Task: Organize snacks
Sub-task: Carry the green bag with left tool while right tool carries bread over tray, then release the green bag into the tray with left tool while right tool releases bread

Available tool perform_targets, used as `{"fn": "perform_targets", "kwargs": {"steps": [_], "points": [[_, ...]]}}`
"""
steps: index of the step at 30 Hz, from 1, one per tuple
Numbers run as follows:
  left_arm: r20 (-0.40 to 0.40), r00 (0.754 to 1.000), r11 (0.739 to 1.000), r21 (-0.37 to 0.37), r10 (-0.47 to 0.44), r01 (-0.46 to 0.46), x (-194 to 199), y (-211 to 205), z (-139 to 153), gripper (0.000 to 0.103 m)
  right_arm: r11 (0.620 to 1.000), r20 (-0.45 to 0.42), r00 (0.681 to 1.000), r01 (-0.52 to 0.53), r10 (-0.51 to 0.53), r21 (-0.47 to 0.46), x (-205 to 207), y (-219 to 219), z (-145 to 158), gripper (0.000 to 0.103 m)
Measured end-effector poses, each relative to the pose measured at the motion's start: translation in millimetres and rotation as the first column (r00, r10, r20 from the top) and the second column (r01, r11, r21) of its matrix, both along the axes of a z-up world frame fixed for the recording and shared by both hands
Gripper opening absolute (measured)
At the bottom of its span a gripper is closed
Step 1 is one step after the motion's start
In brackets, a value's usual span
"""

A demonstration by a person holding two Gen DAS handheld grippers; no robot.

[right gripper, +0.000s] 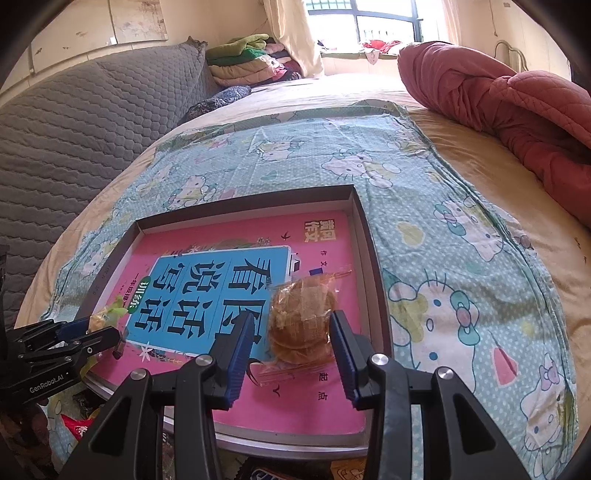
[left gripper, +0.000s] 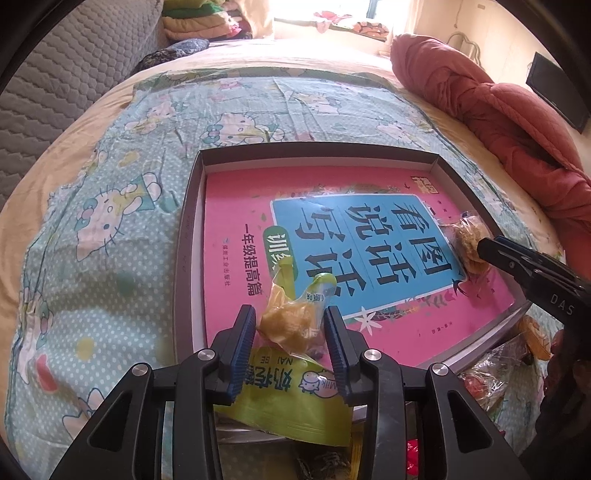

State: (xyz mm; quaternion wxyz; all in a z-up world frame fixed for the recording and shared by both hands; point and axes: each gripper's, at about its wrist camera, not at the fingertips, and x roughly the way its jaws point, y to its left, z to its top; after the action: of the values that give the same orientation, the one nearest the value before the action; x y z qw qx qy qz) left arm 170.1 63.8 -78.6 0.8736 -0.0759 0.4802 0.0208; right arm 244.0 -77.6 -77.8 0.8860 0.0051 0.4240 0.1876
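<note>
We are lowering two wrapped snacks into the shallow box (right gripper: 364,236): left gripper (left gripper: 291,325) clamping the yellow pastry (left gripper: 290,325), right gripper (right gripper: 293,334) clamping the brown cakes (right gripper: 301,317), each needing release onto the pink book (right gripper: 258,406).

A wide bed (right gripper: 332,92) with a beige sheet fills the room, a teal cartoon-cat printed cloth (right gripper: 424,206) spread over it. A grey quilted headboard (right gripper: 74,122) runs along its left side; a rumpled red quilt (right gripper: 509,107) lies at right. Folded blankets (right gripper: 247,59) are stacked before a bright barred window (right gripper: 369,22). Cream walls (right gripper: 92,22) look scuffed.
</note>
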Motion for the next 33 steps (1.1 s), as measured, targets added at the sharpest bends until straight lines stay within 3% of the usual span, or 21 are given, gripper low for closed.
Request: {"fn": "perform_targets", "kwargs": {"steps": [10,14,33], "points": [[-0.012,1.000,1.000,-0.008,-0.002,0.001,-0.4,-0.8,1.0,0.056,0.999,-0.019,1.000,0.000,-0.001,-0.038,1.5,2.0,-4.9,0.043],[-0.006,1.000,1.000,-0.007,0.004,-0.004,-2.6,0.5,4.9,0.056,1.000,-0.065,0.998,0.019,-0.020,-0.017,3.7,-3.9,-11.5,0.043],[0.040,0.999,0.999,-0.005,0.037,-0.037,-19.5,13.6,28.0,0.058,1.000,-0.011,1.000,-0.023,0.023,0.021,-18.1,-3.3,10.1,0.043]]}}
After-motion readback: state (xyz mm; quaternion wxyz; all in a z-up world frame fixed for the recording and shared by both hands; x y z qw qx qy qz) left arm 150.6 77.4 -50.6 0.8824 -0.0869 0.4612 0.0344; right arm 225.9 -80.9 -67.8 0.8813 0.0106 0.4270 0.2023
